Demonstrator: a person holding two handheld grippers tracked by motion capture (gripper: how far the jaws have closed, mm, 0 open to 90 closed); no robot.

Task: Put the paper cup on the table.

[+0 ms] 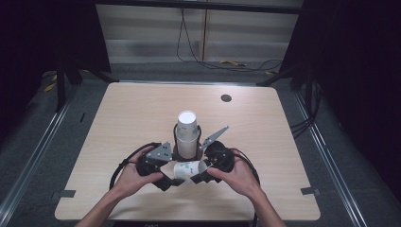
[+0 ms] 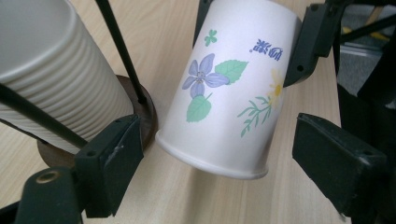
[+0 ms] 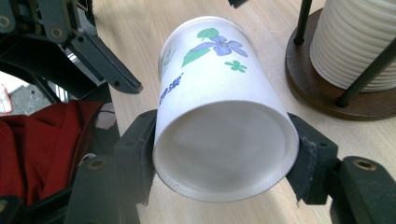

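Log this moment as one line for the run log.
right gripper: shut on flowered paper cup, lying sideways | left gripper: open around cup rim | cup stack on holder: behind

My table (image 1: 142, 109) is light wood, round dark grommet (image 1: 226, 98) near far edge. Grey floor (image 1: 42, 146) around it, metal rails either side. Pale panelled wall (image 1: 151, 28) behind, black cables (image 1: 189, 42) hanging, dark curtains flanking.
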